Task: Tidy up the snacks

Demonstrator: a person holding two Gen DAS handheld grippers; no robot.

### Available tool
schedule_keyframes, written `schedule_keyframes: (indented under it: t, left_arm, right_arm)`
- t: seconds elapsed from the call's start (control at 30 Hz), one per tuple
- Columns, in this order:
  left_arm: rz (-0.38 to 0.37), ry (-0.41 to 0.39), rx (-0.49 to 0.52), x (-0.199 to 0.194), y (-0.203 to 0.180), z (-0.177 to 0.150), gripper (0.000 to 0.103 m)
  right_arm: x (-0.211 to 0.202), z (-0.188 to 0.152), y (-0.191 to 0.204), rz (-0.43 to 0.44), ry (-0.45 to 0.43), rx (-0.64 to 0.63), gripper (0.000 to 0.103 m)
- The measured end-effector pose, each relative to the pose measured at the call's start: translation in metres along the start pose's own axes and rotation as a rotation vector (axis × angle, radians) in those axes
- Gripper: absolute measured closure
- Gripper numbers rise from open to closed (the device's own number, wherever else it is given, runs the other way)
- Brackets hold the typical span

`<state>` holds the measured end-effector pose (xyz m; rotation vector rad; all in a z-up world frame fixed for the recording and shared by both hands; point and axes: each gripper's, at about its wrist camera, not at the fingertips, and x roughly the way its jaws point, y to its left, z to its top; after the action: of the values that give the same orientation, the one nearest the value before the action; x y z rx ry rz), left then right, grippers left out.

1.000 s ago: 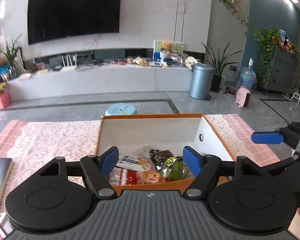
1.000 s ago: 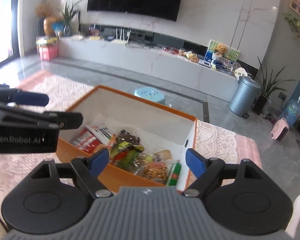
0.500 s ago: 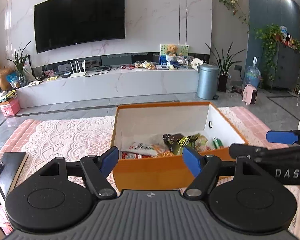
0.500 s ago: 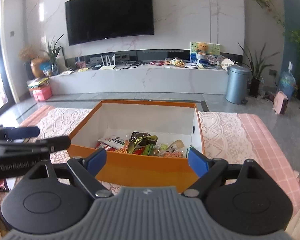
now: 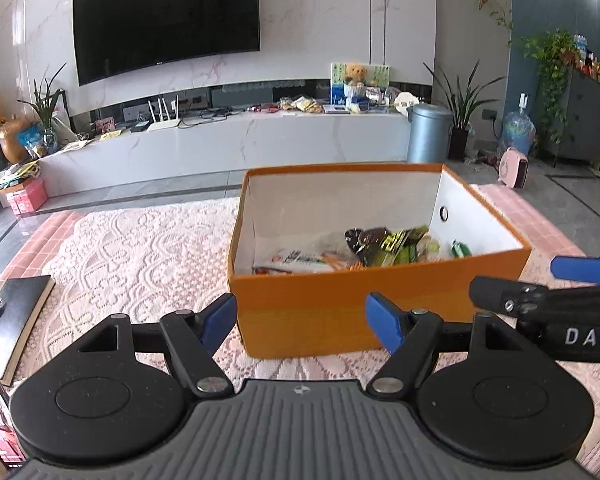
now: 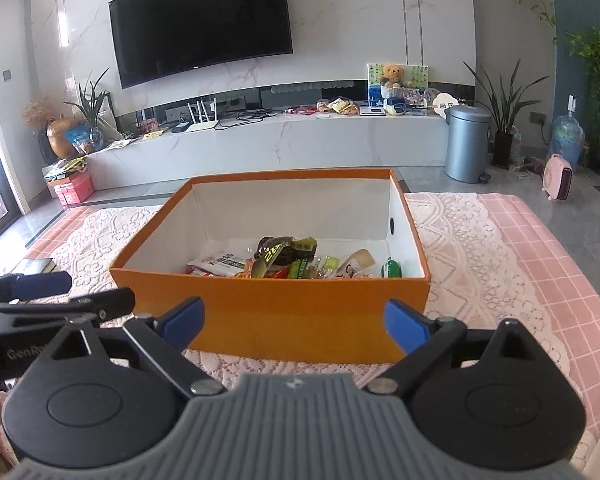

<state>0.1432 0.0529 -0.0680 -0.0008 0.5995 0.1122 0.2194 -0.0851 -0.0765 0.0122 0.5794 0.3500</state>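
The orange box [image 6: 300, 320] stands open-topped on the lace tablecloth [image 5: 140, 248], its white interior holding a loose heap of snack packets [image 6: 284, 262] against the near wall; a small green packet [image 6: 391, 269] lies at the right corner. The far half of the box floor is bare. The left gripper [image 5: 300, 318] is spread wide and holds nothing, just short of the near wall. The right gripper [image 6: 294, 322] has just been opening, with nothing between its fingers. A dark notebook [image 5: 12, 320], possibly a tablet case, lies at the cloth's left edge.
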Motion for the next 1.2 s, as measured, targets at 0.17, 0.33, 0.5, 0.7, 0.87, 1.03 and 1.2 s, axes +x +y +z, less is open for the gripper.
schedule_keyframes:
  t: [0.17, 0.33, 0.5, 0.7, 0.87, 1.03, 1.2]
  left_arm:
    - [0.011, 0.014, -0.003, 0.005, 0.006, -0.008, 0.017]
    - [0.016, 0.031, -0.010, 0.007, 0.006, -0.009, 0.016]
    - [0.015, 0.039, -0.007, 0.005, 0.004, -0.008, 0.016]
    - [0.017, 0.061, -0.010, 0.005, 0.005, -0.008, 0.016]
    - [0.017, 0.064, -0.013, 0.004, 0.005, -0.008, 0.016]
    - [0.018, 0.063, -0.014, 0.003, 0.005, -0.008, 0.016]
    - [0.018, 0.065, -0.015, 0.003, 0.005, -0.008, 0.016]
  right_arm:
    - [0.004, -0.008, 0.001, -0.008, -0.007, -0.020, 0.008]
    - [0.004, -0.012, 0.002, -0.007, -0.014, -0.030, 0.007]
    - [0.006, -0.013, -0.001, -0.006, -0.007, -0.018, 0.007]
    - [0.003, -0.014, -0.003, -0.009, -0.004, -0.007, 0.007]
    - [0.001, -0.014, -0.003, -0.006, -0.008, -0.006, 0.007]
    - [-0.002, -0.014, -0.004, -0.003, -0.013, -0.004, 0.007]
    - [-0.002, -0.015, -0.004, -0.002, -0.014, -0.003, 0.007]
